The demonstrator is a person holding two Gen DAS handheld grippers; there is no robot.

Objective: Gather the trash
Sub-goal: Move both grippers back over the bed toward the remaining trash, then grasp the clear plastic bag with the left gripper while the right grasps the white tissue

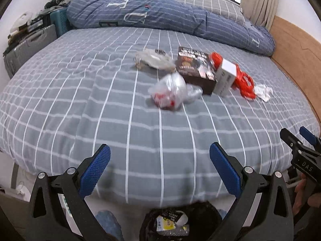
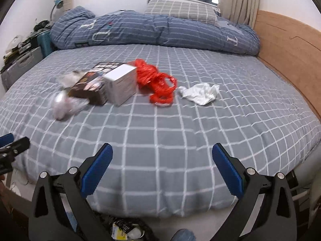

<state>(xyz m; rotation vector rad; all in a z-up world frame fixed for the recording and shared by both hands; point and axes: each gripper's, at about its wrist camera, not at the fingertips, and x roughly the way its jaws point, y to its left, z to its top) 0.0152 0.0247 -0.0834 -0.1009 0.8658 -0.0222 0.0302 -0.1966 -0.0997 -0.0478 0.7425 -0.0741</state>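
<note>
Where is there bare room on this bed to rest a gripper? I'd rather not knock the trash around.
The wide near strip of the bed sheet, between the foot edge and the trash, is bare. So is the band between the trash and the blue quilt. It is crowded mid-bed: clear plastic bag, dark box, white box, red ribbon, crumpled paper.

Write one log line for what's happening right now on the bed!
left gripper: open, empty | right gripper: open, empty | trash on bed: plastic bag, dark box, white box, red ribbon, crumpled paper | bin: below
</note>
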